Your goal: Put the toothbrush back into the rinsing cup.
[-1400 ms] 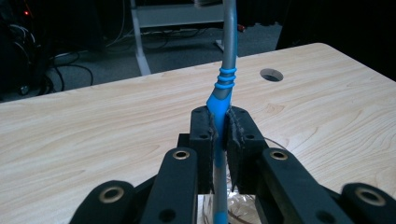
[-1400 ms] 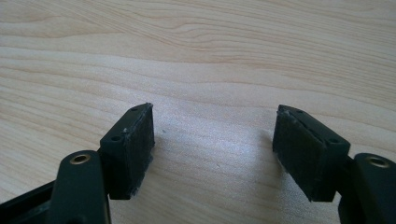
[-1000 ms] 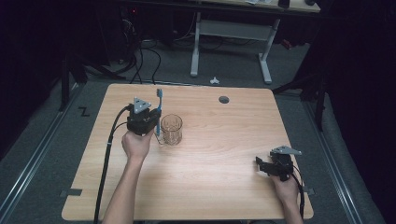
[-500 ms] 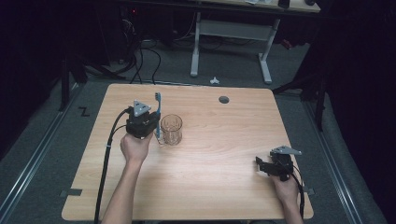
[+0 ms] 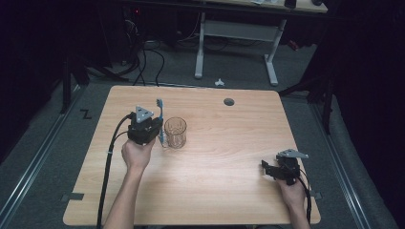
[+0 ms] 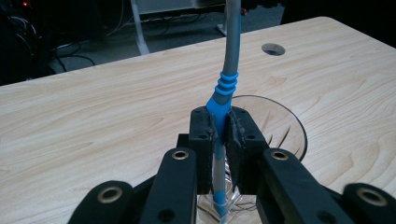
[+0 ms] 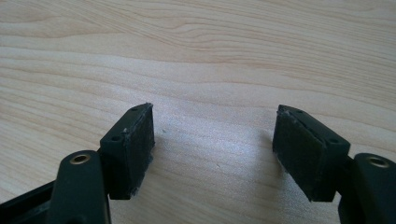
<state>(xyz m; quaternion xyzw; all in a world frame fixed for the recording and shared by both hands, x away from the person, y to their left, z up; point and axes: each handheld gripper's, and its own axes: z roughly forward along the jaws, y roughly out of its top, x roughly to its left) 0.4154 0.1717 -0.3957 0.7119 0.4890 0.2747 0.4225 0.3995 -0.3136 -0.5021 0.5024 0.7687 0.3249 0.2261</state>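
A blue and grey toothbrush (image 6: pixel 227 70) stands upright, clamped between the pads of my left gripper (image 6: pixel 220 135). In the high view the left gripper (image 5: pixel 160 131) sits at the left side of a clear glass cup (image 5: pixel 175 132), and the toothbrush (image 5: pixel 160 112) has its head up and its lower end by the cup's rim. The cup (image 6: pixel 280 126) lies just behind and under the jaws in the left gripper view. My right gripper (image 5: pixel 267 169) rests low at the table's front right, its jaws open over bare wood (image 7: pixel 215 135) with nothing between them.
The wooden table (image 5: pixel 229 191) has a round cable hole (image 5: pixel 229 101) near its far edge. Beyond the table stand a white desk frame (image 5: pixel 234 33) and dark cables on the floor (image 5: pixel 143 57). A black cable (image 5: pixel 110 162) trails from the left gripper toward the front edge.
The left gripper with the toothbrush has shifted slightly beside the cup. The right gripper has stayed where it was.
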